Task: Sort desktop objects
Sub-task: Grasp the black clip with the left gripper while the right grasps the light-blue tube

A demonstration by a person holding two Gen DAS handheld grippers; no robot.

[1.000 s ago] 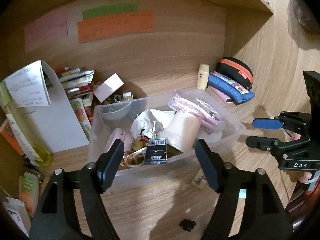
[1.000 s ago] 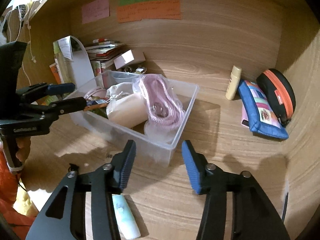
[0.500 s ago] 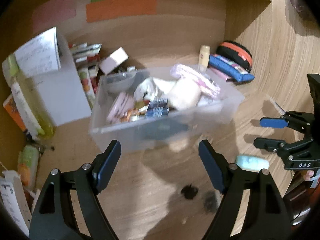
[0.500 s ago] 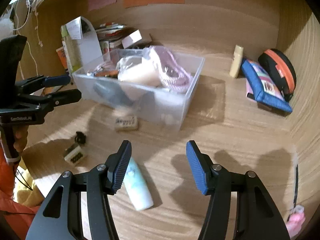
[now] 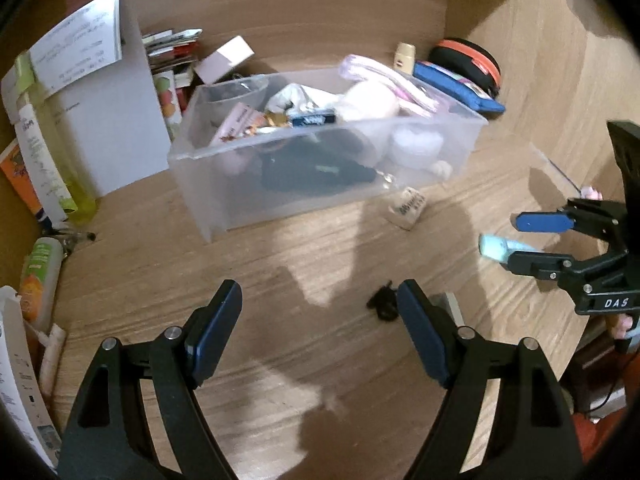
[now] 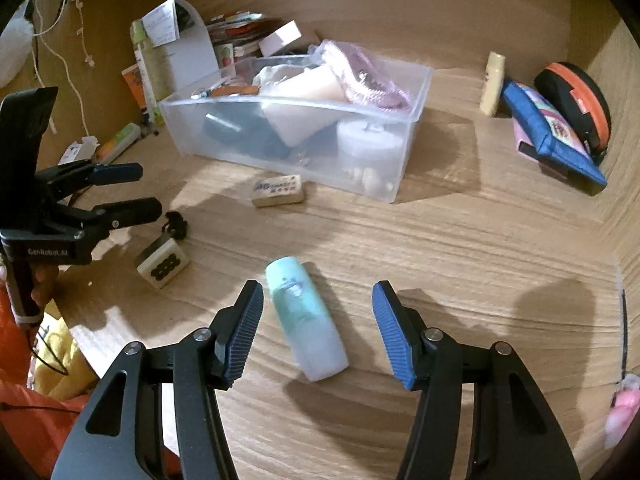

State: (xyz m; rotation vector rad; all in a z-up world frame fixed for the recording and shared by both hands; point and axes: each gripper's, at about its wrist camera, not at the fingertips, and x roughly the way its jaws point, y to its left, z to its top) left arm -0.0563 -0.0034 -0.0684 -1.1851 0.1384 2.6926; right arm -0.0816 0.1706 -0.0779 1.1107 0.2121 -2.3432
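A wooden desk (image 6: 460,240) set in an alcove was shown from two gripper cameras. At the back stood a clear bin (image 6: 296,120), already heaped with pouches, a roll and small packets. To its right, against the wall, lay a blue case (image 6: 548,128), a black-and-orange pouch (image 6: 576,100) and a cream tube (image 6: 493,82). On open desk in front of the bin lay an eraser (image 6: 278,190), a stamp block (image 6: 163,266) and a small black clip (image 6: 176,225). Nearest the right camera lay a pale teal bottle (image 6: 306,320) on its side, pointing away. The right gripper (image 6: 318,330) was held low over it with the jaws released and apart, one pad on each side of the bottle and neither touching it. The left gripper (image 5: 320,328) was also released and empty, hovering above bare desk with the clip just beside its right finger. The step in hand was judged to be picking up the bottle. It would be done best if the pads were lowered until level with the bottle's middle, kept square to its long axis, then closed gently, since a round, smooth body could roll or squirt out. The bin was judged the likely destination.
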